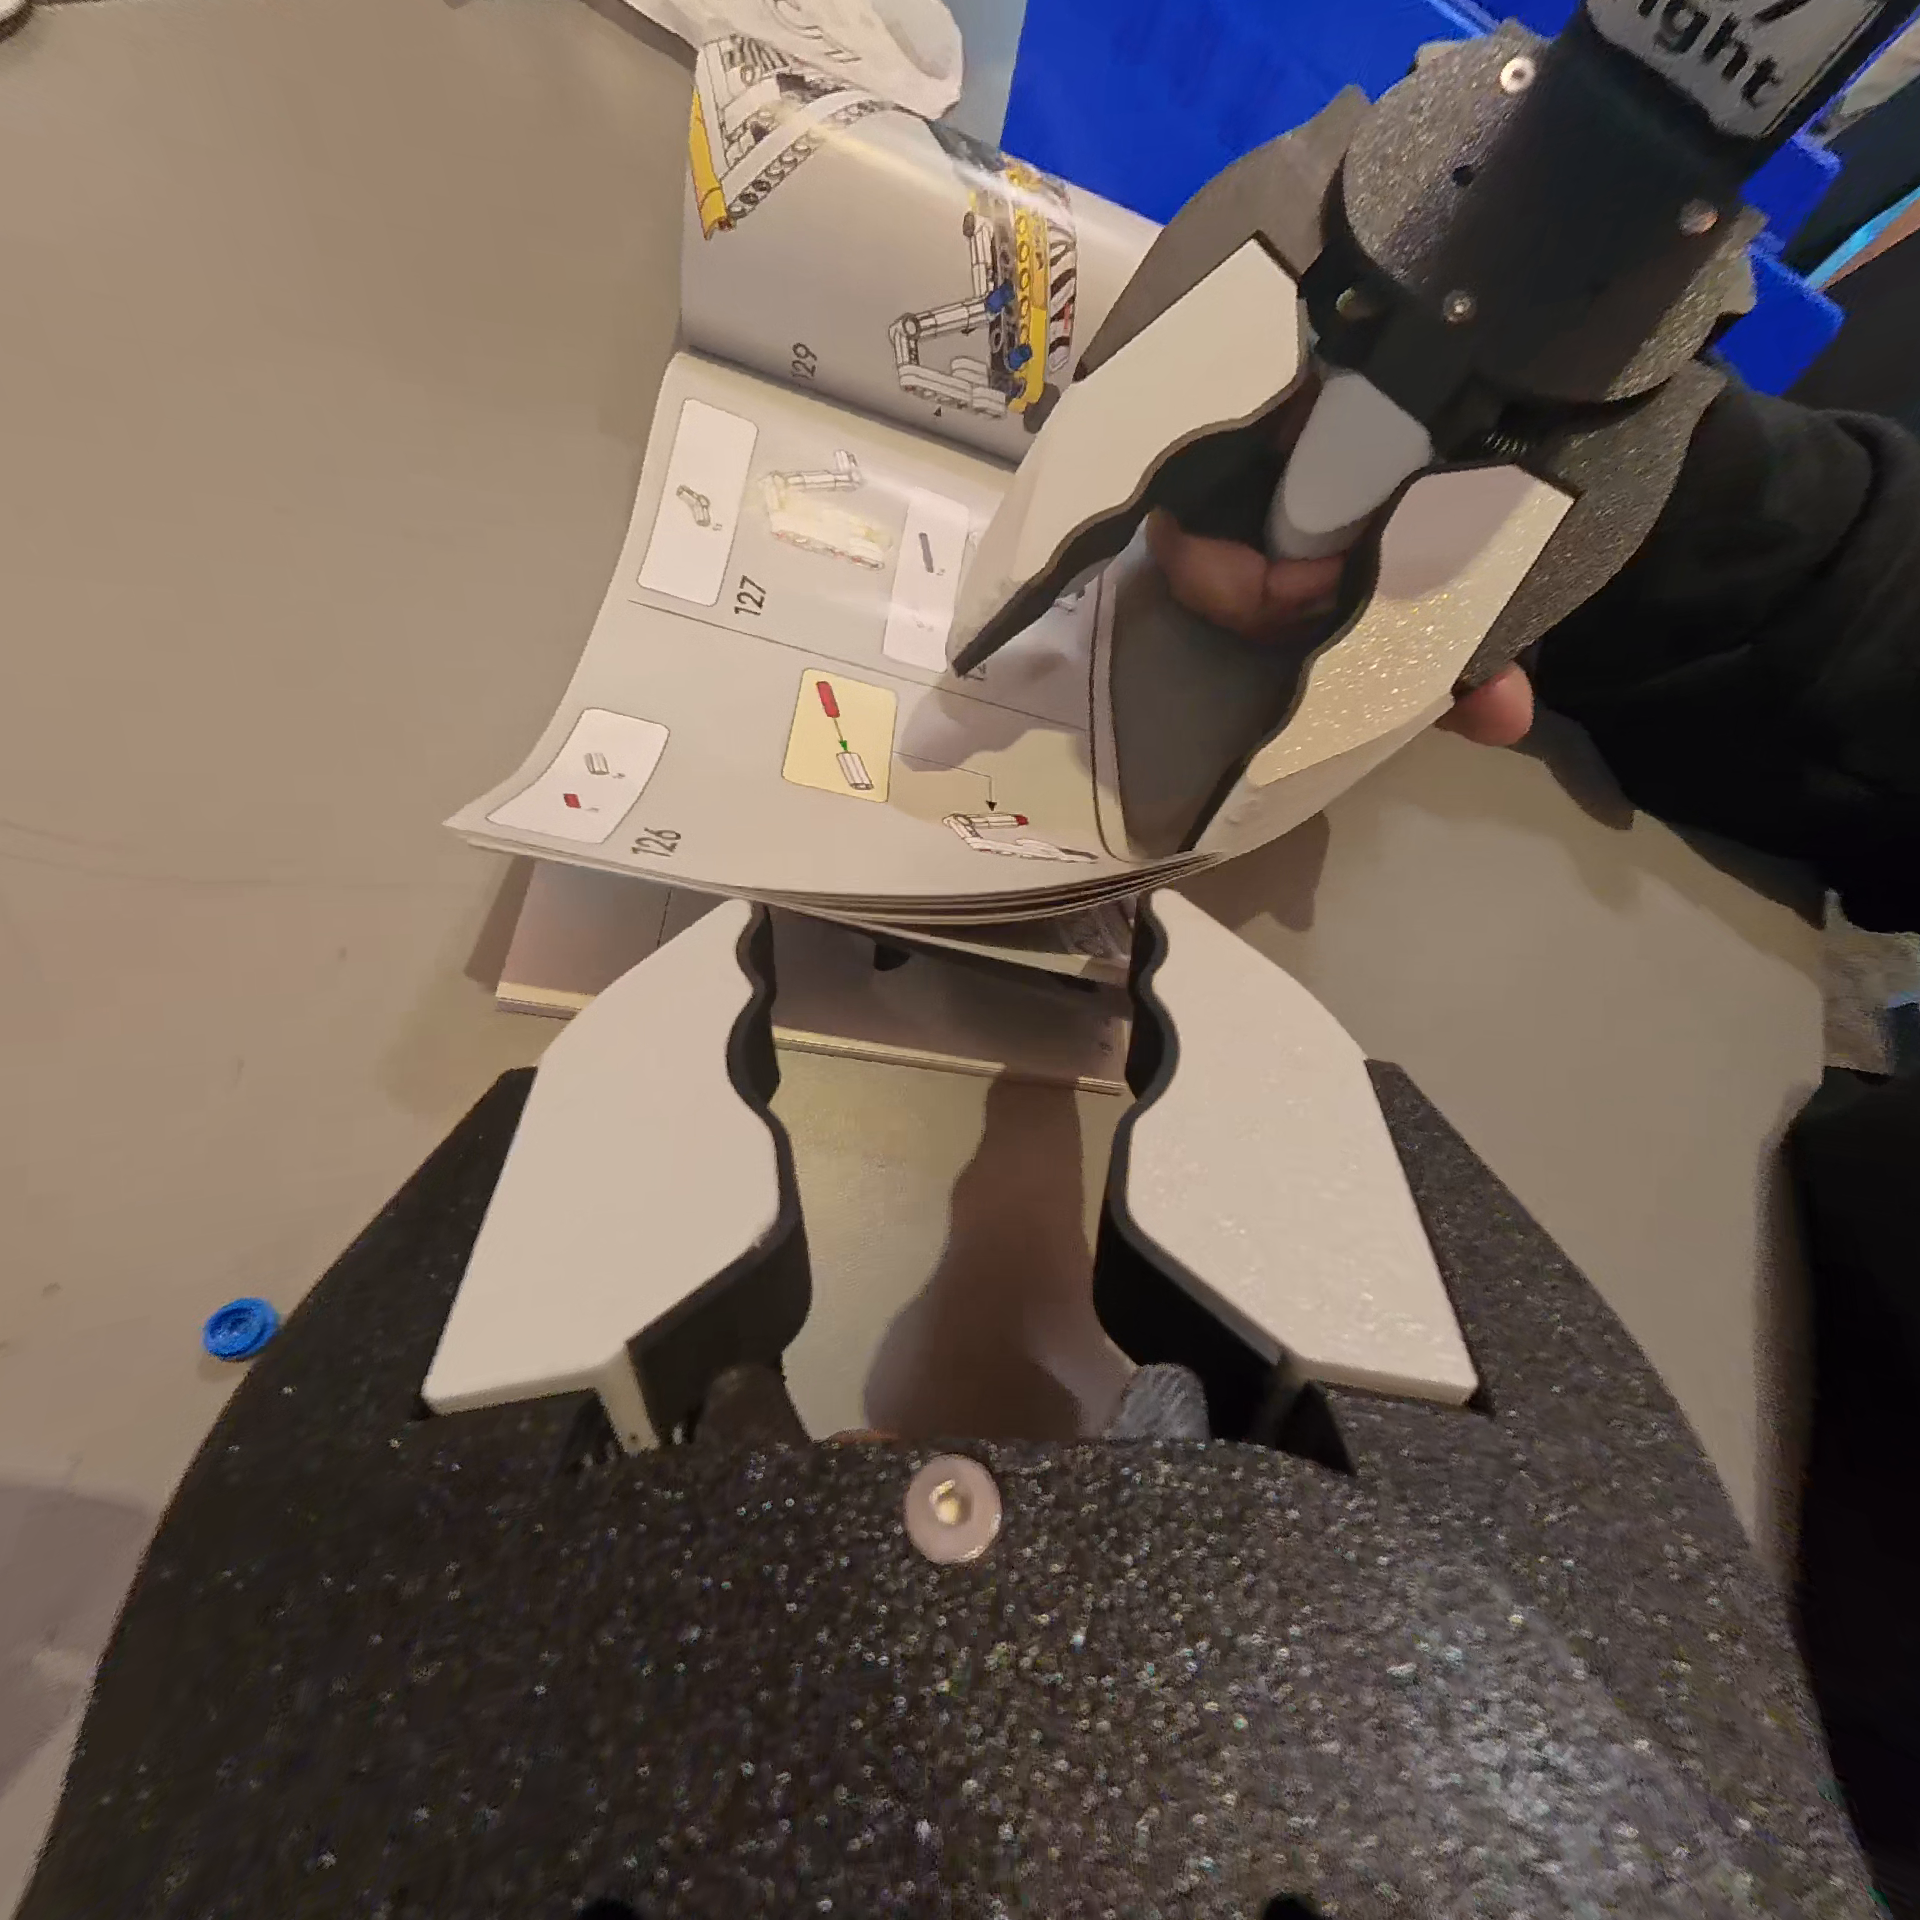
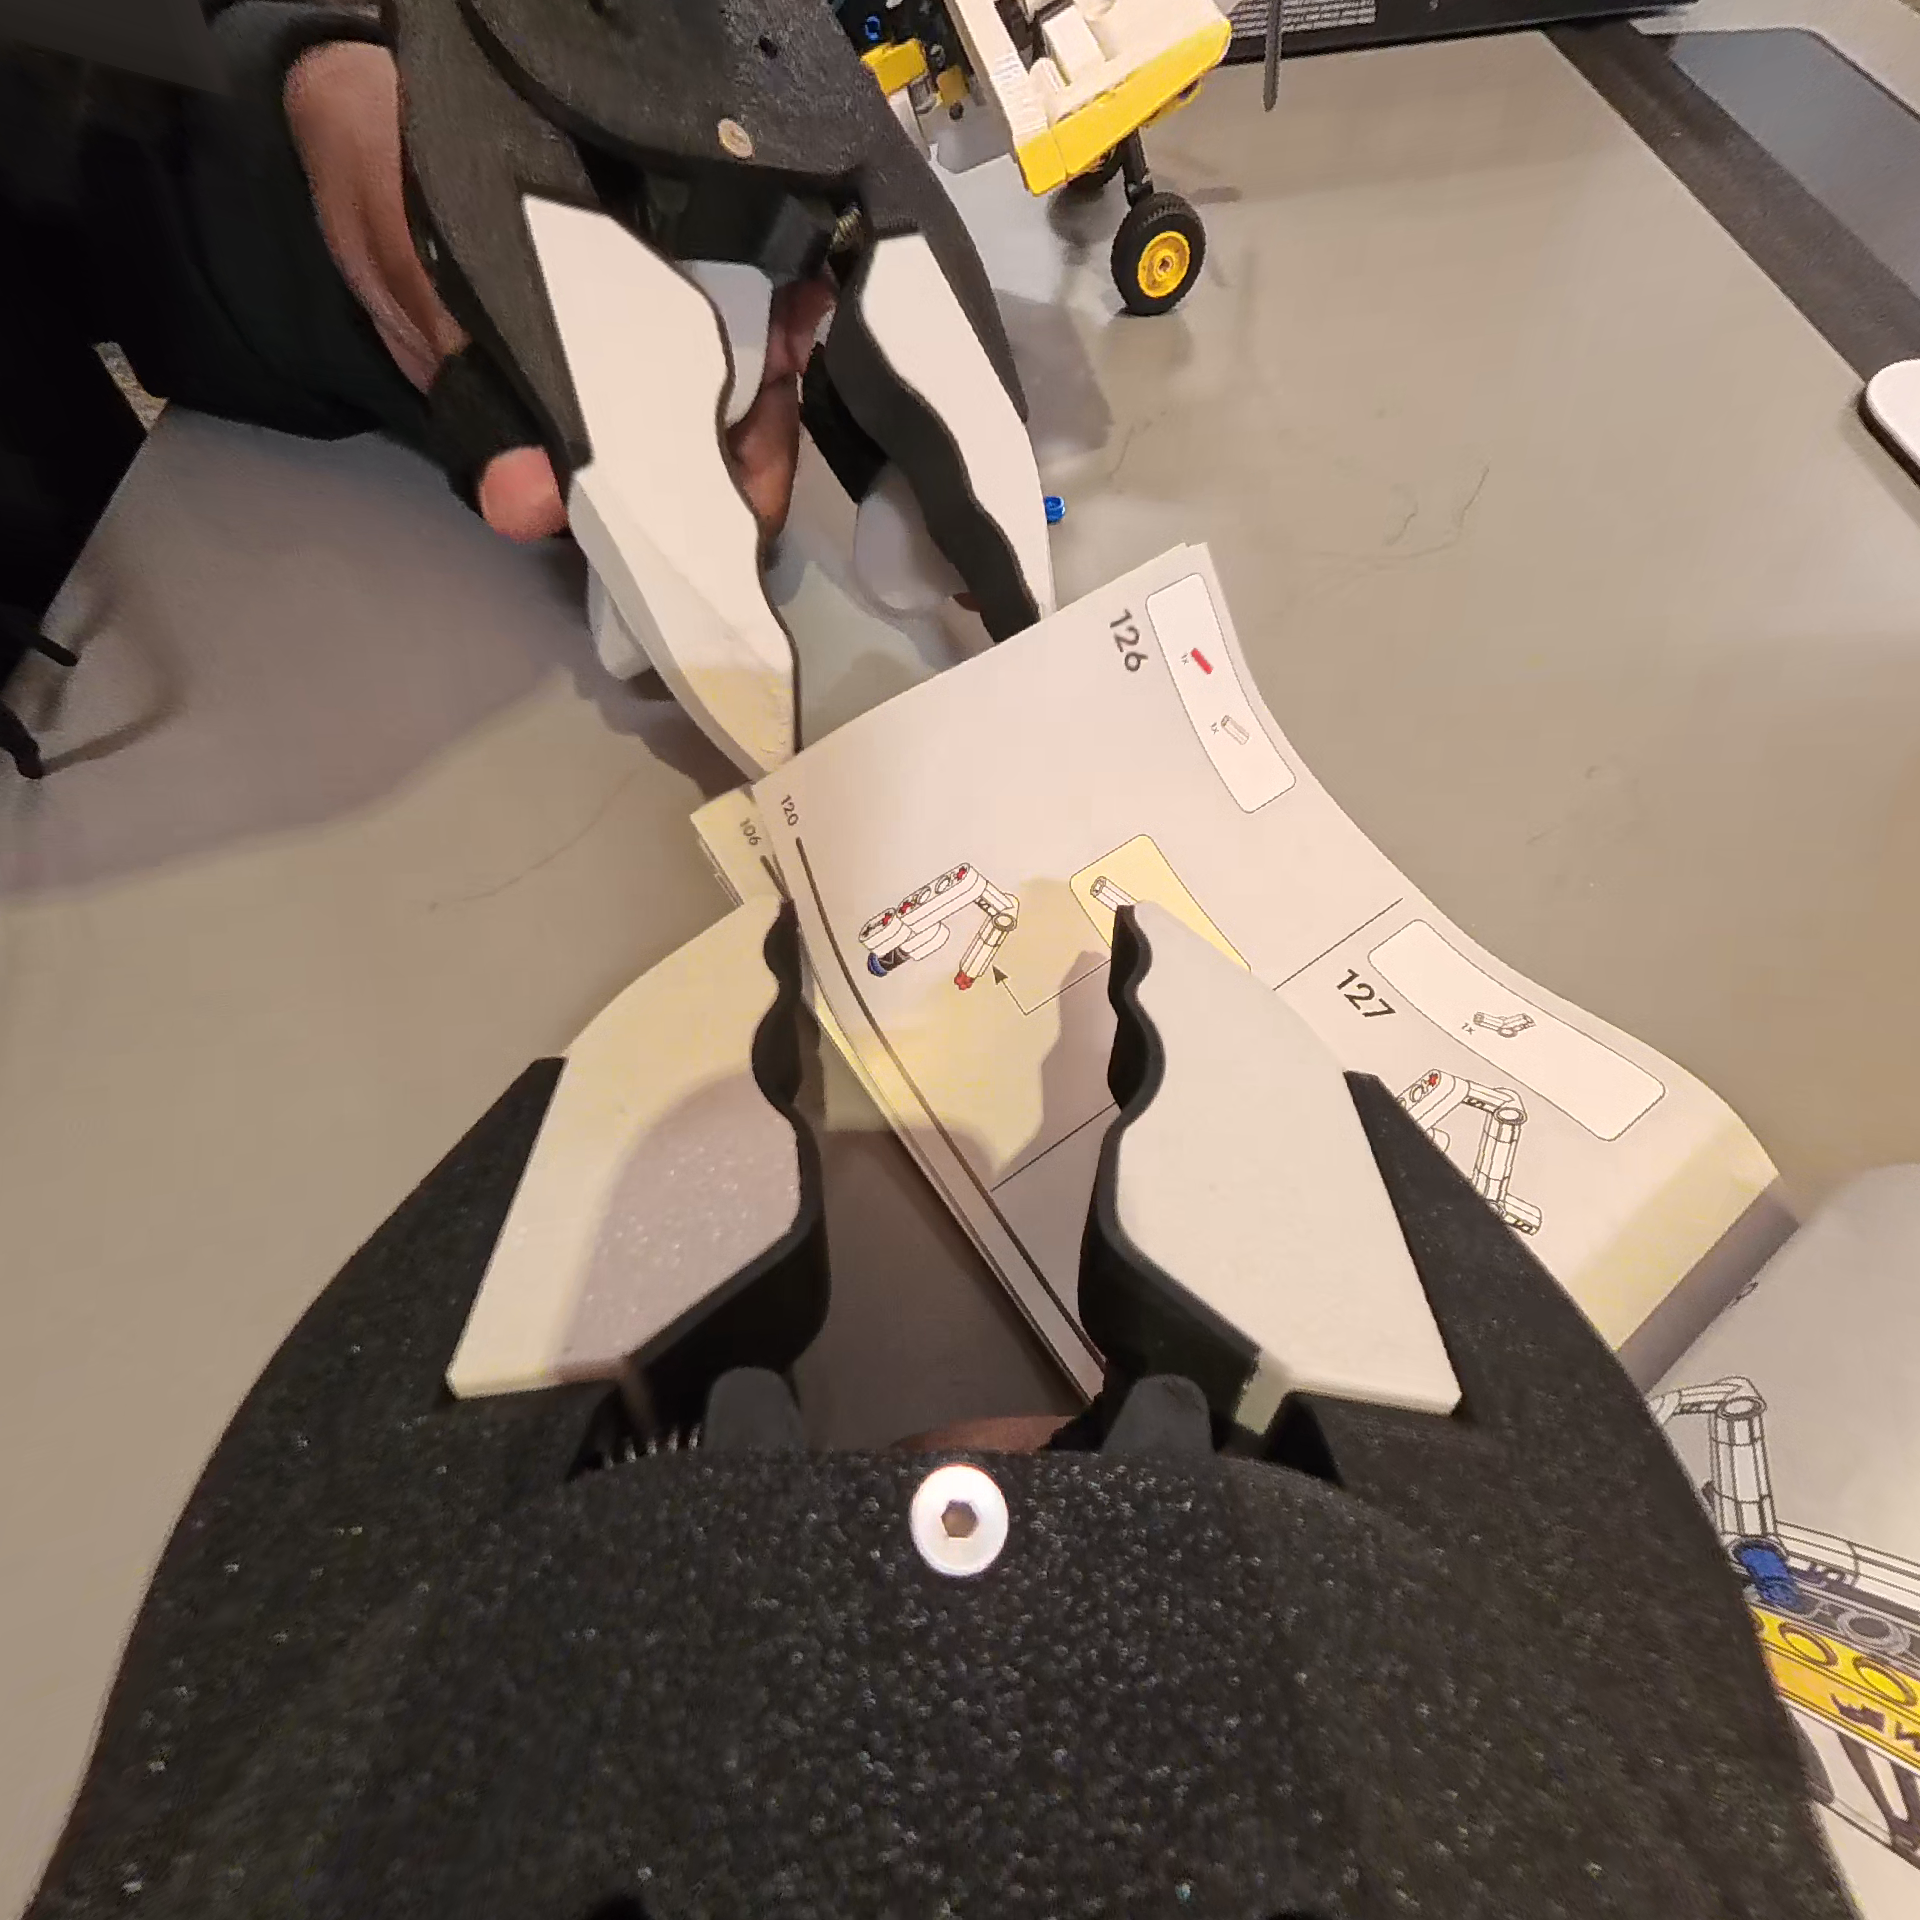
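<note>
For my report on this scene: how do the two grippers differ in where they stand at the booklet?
The right gripper straddles the booklet's raised pages, one finger over the printed side, one beneath. The left gripper is lower, at the pages' near edge, its fingers level with the loose sheets beneath. Both have jaws wide apart, and a hand holds each.

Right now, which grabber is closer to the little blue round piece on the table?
Left. The left gripper is beside the blue piece, which lies on the table by its left side. The right gripper is farther off, over the lifted booklet pages.
</note>
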`<action>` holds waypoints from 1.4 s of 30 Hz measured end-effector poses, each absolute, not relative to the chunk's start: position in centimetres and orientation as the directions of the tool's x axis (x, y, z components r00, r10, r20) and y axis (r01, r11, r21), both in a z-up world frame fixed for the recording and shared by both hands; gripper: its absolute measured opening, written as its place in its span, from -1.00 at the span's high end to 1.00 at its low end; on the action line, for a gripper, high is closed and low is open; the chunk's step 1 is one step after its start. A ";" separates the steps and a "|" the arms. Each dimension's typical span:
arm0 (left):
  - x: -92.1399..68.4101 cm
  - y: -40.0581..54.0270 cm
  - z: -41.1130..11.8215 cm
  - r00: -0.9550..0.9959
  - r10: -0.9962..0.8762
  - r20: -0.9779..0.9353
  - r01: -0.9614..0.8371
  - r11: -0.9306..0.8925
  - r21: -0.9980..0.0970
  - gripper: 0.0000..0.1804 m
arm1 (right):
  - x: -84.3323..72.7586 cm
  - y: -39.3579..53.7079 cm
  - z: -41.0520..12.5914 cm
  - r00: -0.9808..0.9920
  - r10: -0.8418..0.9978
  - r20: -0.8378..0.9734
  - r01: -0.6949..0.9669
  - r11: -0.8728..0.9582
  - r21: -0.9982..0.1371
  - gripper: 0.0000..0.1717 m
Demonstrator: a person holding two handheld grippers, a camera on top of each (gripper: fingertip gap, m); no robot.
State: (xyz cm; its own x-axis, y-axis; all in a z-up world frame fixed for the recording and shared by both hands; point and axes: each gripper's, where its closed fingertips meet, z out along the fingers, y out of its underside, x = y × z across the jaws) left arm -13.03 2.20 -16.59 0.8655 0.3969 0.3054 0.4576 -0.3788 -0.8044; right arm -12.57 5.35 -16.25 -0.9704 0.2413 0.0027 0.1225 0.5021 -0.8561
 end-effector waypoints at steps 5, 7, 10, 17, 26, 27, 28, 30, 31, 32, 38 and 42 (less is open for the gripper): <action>-13.1 2.2 -16.8 0.863 0.415 0.287 0.454 -0.390 -0.801 0.30 | -12.0 5.1 -16.6 -0.977 0.209 0.035 0.084 0.531 -0.843 0.33; -13.2 2.2 -16.9 0.859 0.421 0.291 0.461 -0.389 -0.798 0.31 | -11.9 5.0 -16.7 -0.979 0.196 0.049 0.067 0.540 -0.839 0.33; -13.3 2.2 -16.9 0.856 0.424 0.296 0.467 -0.387 -0.795 0.32 | -11.9 4.9 -16.3 -0.980 0.196 0.040 0.069 0.518 -0.853 0.33; -13.2 2.2 -17.0 0.861 0.419 0.289 0.460 -0.396 -0.795 0.32 | -11.9 4.5 -15.3 -0.980 0.196 -0.013 0.102 0.450 -0.887 0.33; -13.1 2.3 -17.0 0.861 0.417 0.289 0.460 -0.399 -0.794 0.32 | -12.0 4.2 -15.2 -0.980 0.200 -0.013 0.101 0.440 -0.892 0.34; -13.1 2.3 -17.0 0.862 0.417 0.288 0.459 -0.399 -0.794 0.32 | -12.1 4.2 -15.3 -0.979 0.203 -0.013 0.104 0.444 -0.890 0.34; -13.1 2.3 -17.0 0.862 0.417 0.288 0.458 -0.400 -0.794 0.32 | -12.1 4.2 -15.3 -0.979 0.204 -0.016 0.107 0.446 -0.889 0.34; -13.1 2.3 -17.1 0.862 0.418 0.286 0.458 -0.400 -0.794 0.32 | -11.9 4.2 -15.1 -0.980 0.196 -0.022 0.107 0.434 -0.894 0.34; -13.1 2.3 -17.1 0.862 0.418 0.286 0.457 -0.401 -0.794 0.32 | -11.8 4.1 -14.9 -0.981 0.193 -0.029 0.110 0.425 -0.899 0.34; -13.1 2.3 -17.1 0.863 0.418 0.285 0.457 -0.402 -0.794 0.32 | -11.8 3.9 -14.8 -0.981 0.192 -0.037 0.116 0.417 -0.902 0.34; -13.1 2.3 -17.1 0.868 0.418 0.269 0.445 -0.412 -0.795 0.32 | -12.9 3.4 -14.4 -0.933 0.286 -0.217 0.318 0.374 -0.871 0.33; -13.1 2.3 -17.1 0.869 0.419 0.261 0.439 -0.414 -0.798 0.32 | -12.6 3.0 -14.4 -0.903 0.289 -0.319 0.411 0.361 -0.837 0.32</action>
